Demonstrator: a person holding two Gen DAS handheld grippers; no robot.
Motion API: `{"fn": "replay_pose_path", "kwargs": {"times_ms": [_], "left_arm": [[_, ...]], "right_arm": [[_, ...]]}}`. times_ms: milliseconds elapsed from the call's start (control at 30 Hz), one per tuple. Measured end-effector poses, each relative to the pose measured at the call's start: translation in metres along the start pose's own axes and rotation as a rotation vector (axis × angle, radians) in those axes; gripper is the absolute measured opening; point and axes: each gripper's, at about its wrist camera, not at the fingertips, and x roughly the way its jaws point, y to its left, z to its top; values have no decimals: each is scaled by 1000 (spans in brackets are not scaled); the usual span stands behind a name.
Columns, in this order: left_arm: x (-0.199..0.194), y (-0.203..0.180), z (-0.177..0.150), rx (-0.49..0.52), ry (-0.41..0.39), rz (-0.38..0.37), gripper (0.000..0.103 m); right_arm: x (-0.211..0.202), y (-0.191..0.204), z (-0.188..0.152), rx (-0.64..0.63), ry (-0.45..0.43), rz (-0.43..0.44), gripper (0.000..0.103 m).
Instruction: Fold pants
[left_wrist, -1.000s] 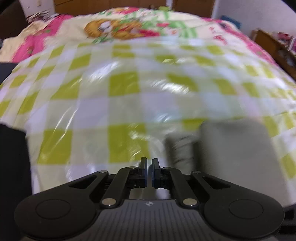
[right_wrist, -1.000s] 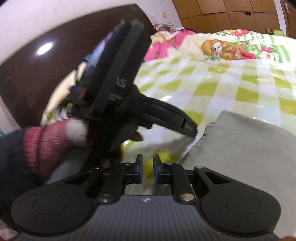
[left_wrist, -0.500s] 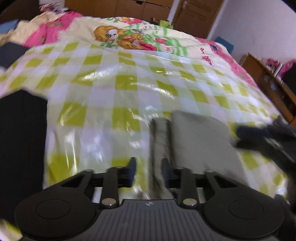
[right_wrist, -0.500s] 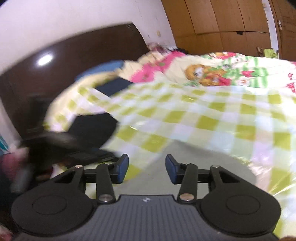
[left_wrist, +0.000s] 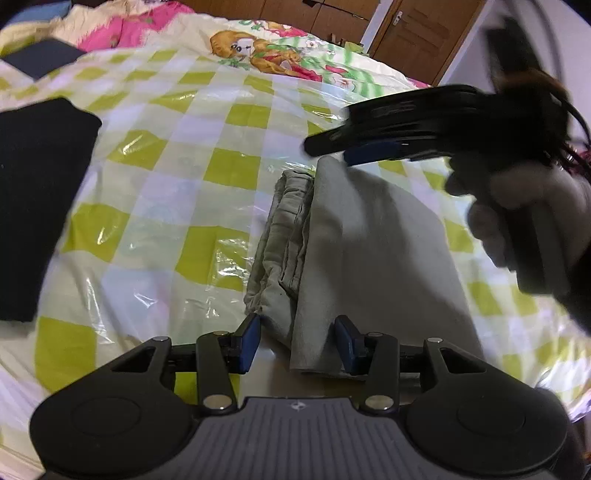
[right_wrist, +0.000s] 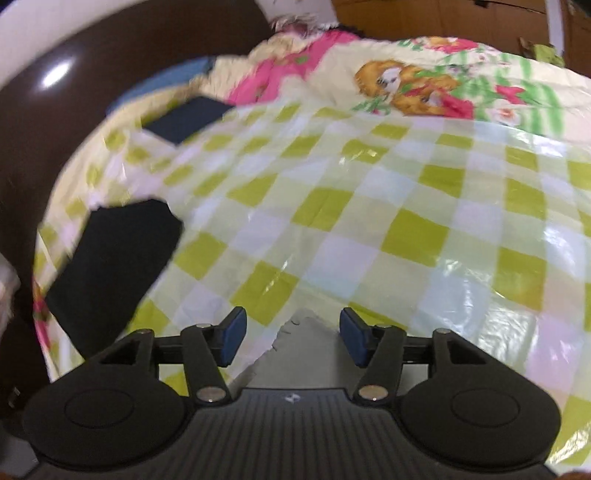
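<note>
**Grey pants lie folded on the bed, both sets of jaws letting go**

Grey pants are seen folded into a compact rectangle on the checked plastic sheet that covers the bed, with the stacked layers showing along the left edge. The near end of the bundle sits between the fingertips of the left gripper, whose jaws are opening; the pads are not pressed on the cloth, so nothing is held. In the right wrist view, a corner of the pants is seen below the right gripper, whose jaws are likewise opening and empty. The right gripper is also seen, blurred, above the far end of the bundle, carried by a hand.

The fold itself is judged to be finished, and the step in hand is the release. A dark folded garment lies well apart on the left. What is called for next is probably a clear withdrawal, so that the layers are not dragged open.
</note>
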Motion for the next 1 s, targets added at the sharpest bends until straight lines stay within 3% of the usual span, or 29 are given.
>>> {"fn": "replay_pose_path", "kwargs": {"times_ms": [133, 200, 267, 400, 733, 833, 1000], "left_arm": [[5, -6, -9, 49, -2, 43, 56], [14, -7, -13, 49, 23, 49, 47], [14, -9, -14, 67, 28, 40, 36], [6, -13, -11, 93, 16, 13, 26], [-28, -21, -2, 147, -43, 17, 25], [-30, -22, 6, 168, -71, 11, 25], [-27, -5, 29, 119, -115, -17, 24]], "right_arm": [[15, 1, -6, -29, 88, -49, 53], [16, -7, -9, 3, 108, -50, 20], [10, -14, -9, 38, 106, -17, 9], [-13, -14, -7, 26, 68, 20, 7], [-67, -6, 5, 48, -46, 92, 7], [-72, -7, 10, 59, -81, 77, 7], [-63, -12, 31, 89, -123, 73, 7]]}}
